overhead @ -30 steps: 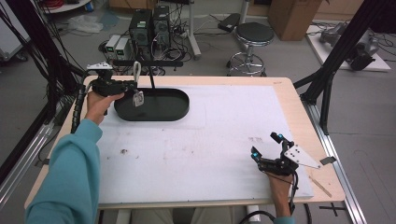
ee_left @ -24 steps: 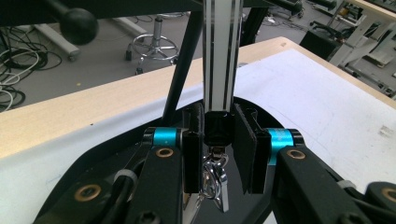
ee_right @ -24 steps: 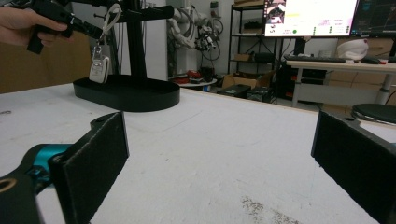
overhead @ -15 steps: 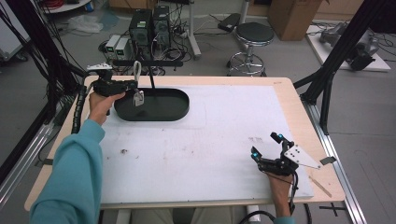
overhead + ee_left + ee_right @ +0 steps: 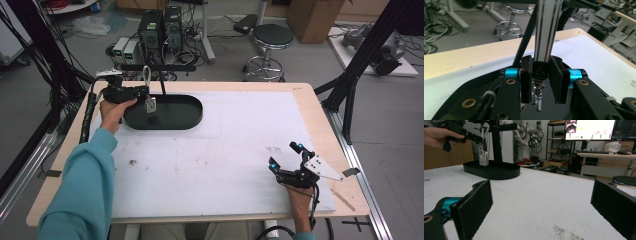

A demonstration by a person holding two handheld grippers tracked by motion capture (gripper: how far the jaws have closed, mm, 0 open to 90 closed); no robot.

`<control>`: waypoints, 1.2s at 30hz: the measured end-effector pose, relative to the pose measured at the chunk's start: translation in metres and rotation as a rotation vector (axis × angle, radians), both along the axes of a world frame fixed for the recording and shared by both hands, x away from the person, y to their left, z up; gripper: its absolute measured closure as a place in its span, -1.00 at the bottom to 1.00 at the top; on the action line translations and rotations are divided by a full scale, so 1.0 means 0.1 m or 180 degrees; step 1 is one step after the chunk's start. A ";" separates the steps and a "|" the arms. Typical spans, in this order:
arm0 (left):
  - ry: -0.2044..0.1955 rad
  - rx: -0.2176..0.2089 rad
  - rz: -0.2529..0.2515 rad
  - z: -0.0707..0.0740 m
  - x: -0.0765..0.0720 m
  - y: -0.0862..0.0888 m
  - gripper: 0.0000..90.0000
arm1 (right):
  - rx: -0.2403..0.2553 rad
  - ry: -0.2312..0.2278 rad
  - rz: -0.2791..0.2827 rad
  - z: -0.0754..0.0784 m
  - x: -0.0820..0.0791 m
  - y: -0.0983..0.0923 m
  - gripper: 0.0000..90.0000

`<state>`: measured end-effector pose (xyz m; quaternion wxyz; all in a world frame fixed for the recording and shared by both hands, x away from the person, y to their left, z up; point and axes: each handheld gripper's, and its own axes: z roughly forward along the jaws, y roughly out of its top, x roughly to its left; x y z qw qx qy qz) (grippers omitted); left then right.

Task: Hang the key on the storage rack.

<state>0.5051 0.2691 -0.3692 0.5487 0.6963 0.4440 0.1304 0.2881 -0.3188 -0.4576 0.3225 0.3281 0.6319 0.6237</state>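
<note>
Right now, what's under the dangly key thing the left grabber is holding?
Under the key fob is the black oval tray. The fob hangs from a strap the left gripper pinches.

Wooden table (image 5: 320, 107), white mat (image 5: 210, 165) on top; black oval tray (image 5: 182, 114) on mat.

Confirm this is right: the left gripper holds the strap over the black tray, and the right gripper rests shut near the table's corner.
Not quite. The right gripper is open, not shut: the right gripper view shows its jaws wide apart over the table. The rest stands: the left gripper holds the strap over the black tray.
</note>
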 end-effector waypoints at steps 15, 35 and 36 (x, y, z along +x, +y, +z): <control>-0.0093 0.0225 0.0100 -0.04 -0.07 0.00 0.28 | 0.0015 -0.0007 -0.0002 0.00 0.01 0.00 -0.92; -0.1237 0.0055 -0.0040 -0.18 -1.02 0.24 -0.87 | -0.0006 0.0002 0.0002 0.00 0.00 0.00 -0.92; -0.1253 0.0079 -0.0033 -0.21 -1.09 0.23 -0.87 | -0.0009 0.0002 -0.0001 0.00 0.00 0.00 -0.92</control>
